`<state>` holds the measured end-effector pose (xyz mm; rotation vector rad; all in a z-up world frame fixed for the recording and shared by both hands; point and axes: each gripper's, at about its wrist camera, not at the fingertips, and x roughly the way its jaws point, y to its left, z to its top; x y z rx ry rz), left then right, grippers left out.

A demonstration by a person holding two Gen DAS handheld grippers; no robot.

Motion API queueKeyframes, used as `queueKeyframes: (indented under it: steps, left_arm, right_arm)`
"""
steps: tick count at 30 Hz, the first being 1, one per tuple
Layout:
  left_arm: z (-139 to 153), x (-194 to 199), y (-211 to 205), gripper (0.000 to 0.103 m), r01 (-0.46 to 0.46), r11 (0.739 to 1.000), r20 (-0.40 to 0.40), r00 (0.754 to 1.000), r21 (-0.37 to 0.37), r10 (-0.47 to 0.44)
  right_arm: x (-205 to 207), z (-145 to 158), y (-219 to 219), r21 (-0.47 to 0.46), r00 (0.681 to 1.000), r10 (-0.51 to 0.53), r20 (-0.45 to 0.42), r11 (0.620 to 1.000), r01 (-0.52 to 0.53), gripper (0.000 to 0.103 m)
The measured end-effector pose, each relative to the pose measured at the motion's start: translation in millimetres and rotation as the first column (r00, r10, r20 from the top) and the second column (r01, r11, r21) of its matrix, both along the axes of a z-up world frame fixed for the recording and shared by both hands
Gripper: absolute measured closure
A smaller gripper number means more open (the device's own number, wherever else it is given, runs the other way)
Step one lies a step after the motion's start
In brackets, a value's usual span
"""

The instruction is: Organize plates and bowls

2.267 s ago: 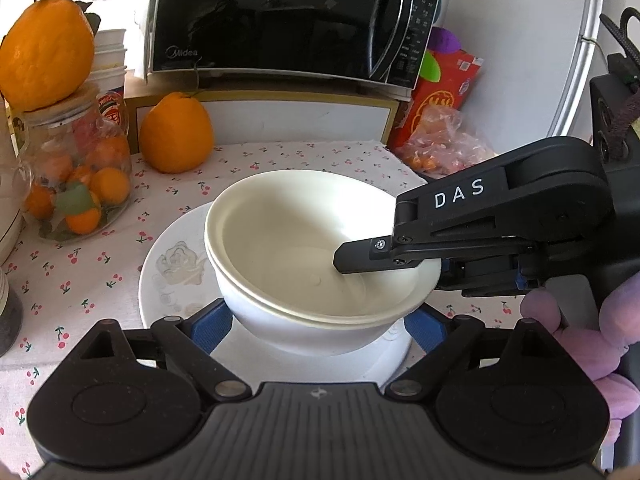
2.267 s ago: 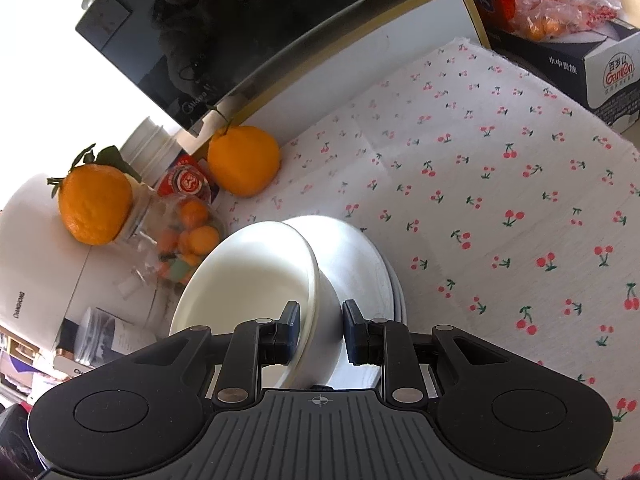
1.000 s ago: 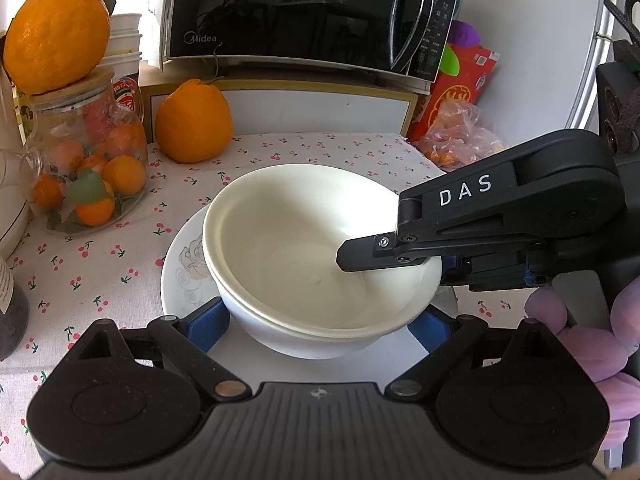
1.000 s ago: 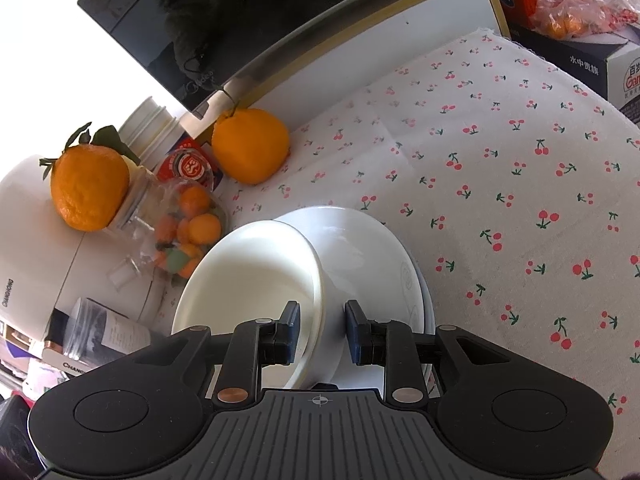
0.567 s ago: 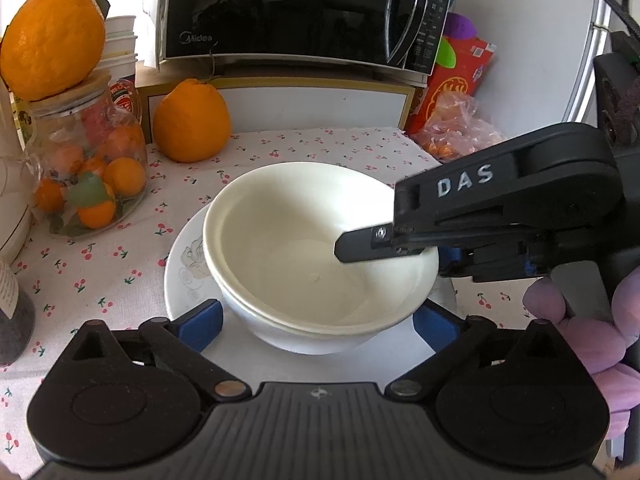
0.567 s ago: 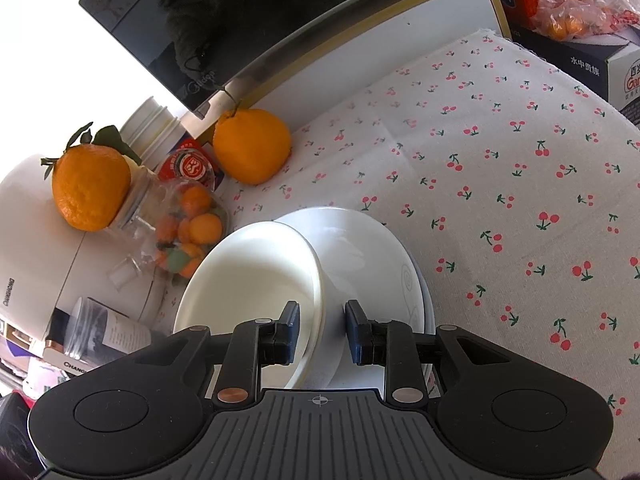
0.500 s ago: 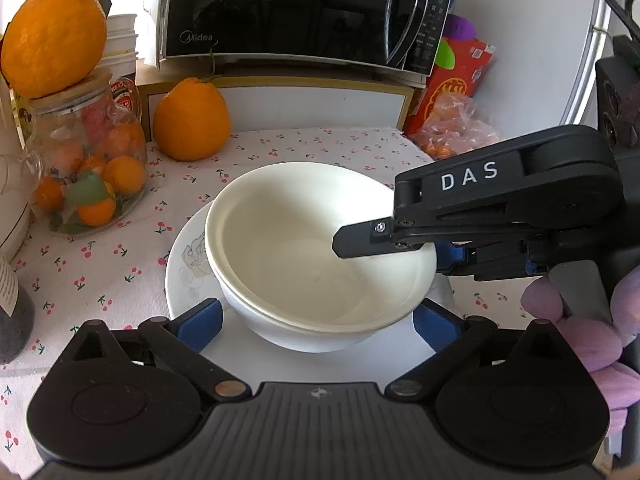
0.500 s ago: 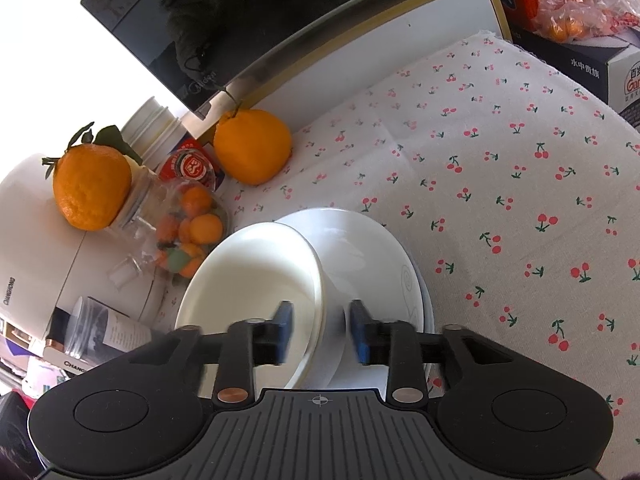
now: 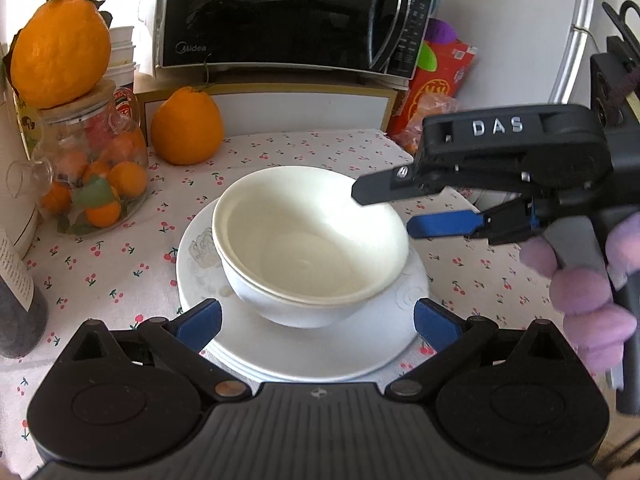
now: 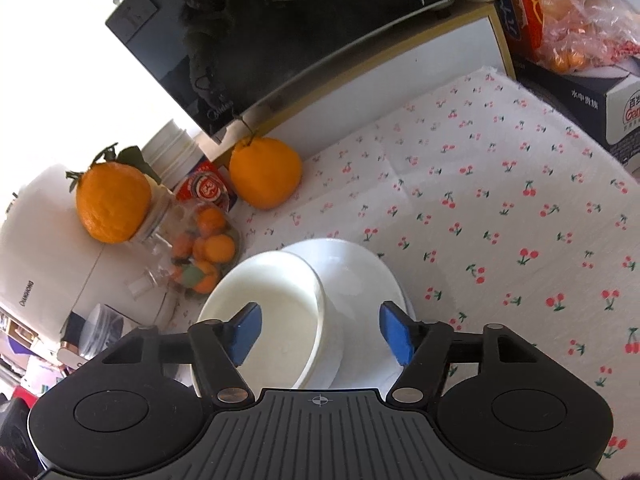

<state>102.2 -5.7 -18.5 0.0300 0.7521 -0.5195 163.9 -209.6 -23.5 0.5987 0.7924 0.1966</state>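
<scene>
Two nested white bowls (image 9: 312, 240) sit on a stack of white plates (image 9: 304, 352) on the cherry-print tablecloth. My left gripper (image 9: 316, 322) is open wide, its blue pads (image 9: 200, 320) on either side of the near part of the bowls, above the plates, without touching. My right gripper (image 9: 384, 210) comes in from the right with its jaws opening. One finger is over the bowls' right rim and the blue pad (image 9: 440, 226) is outside it. In the right wrist view the bowl (image 10: 276, 312) wall stands between the parted fingers of my right gripper (image 10: 320, 330), untouched, beside the plates (image 10: 368, 276).
A black microwave (image 9: 280, 12) stands at the back with a large orange (image 9: 186, 128) in front. A glass jar of small oranges (image 9: 92, 184) topped by another orange (image 9: 60, 48) is at the left, beside a dark bottle (image 9: 16, 304). Snack bags (image 9: 436, 92) lie back right. A purple-gloved hand (image 9: 580, 292) holds the right gripper.
The right gripper's jaws, shut on the bowls' rim before, have spread apart and let it go. The left gripper's pads have widened slightly. The bowls and plates stay put.
</scene>
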Motion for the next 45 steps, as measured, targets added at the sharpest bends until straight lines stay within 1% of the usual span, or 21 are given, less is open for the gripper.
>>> queueKeyframes:
  steps: [4,8,12,16,19,25,27,30,34,37,40,42,45]
  left_arm:
    - [2,-7,4,0.001,-0.002,1.0,0.001,1.0,0.006,0.002]
    - [3,-11,11,0.001,-0.037,0.999,-0.015,0.999,-0.004,0.037]
    - [8,-16,18,0.001,-0.103,0.994,-0.033,0.994,-0.024,0.102]
    - [16,-22,21,0.001,-0.176,0.984,-0.044,0.984,-0.032,0.175]
    - [22,-29,19,0.001,-0.227,0.974,-0.041,0.973,-0.007,0.226]
    - [25,-39,17,0.0,-0.326,0.944,-0.104,0.938,0.055,0.33]
    - [24,-43,16,0.0,-0.348,0.934,-0.117,0.927,0.085,0.356]
    - [23,-49,14,0.001,-0.38,0.916,-0.116,0.912,0.132,0.394]
    - [20,-54,12,0.0,-0.414,0.891,-0.126,0.889,0.185,0.44]
    - [20,-56,10,0.0,-0.427,0.881,-0.14,0.878,0.203,0.458]
    - [20,-59,7,0.0,-0.441,0.867,-0.131,0.869,0.23,0.477]
    - [20,-60,4,0.0,-0.454,0.853,-0.115,0.862,0.259,0.494]
    - [21,-61,4,0.0,-0.467,0.842,-0.104,0.855,0.271,0.508]
  right_arm:
    - [-6,7,-8,-0.008,1.0,-0.014,0.01,1.0,0.014,0.035]
    - [-13,12,-16,-0.023,1.0,-0.028,0.007,0.999,0.028,0.034]
    - [-20,15,-20,-0.059,0.999,-0.036,-0.001,0.998,0.036,0.034]
    - [-29,18,-20,-0.087,0.999,-0.032,-0.022,0.996,0.03,0.034]
    - [-38,20,-17,-0.116,0.999,-0.02,-0.039,0.993,0.016,0.034]
    - [-56,23,-12,-0.166,0.998,0.0,-0.068,0.986,-0.011,0.031]
    - [-62,23,-11,-0.18,0.997,0.002,-0.078,0.984,-0.016,0.027]
    - [-72,23,-8,-0.211,0.996,0.006,-0.09,0.977,-0.025,0.025]
    - [-83,20,-2,-0.29,0.994,0.014,-0.106,0.956,-0.045,0.024]
    - [-91,16,5,-0.357,0.994,0.017,-0.112,0.933,-0.056,0.024]
    - [-96,14,10,-0.396,0.994,0.029,-0.109,0.916,-0.07,0.02]
    - [-98,14,14,-0.417,0.994,0.036,-0.102,0.906,-0.076,0.019]
    - [-99,13,20,-0.446,0.994,0.046,-0.1,0.891,-0.086,0.019]
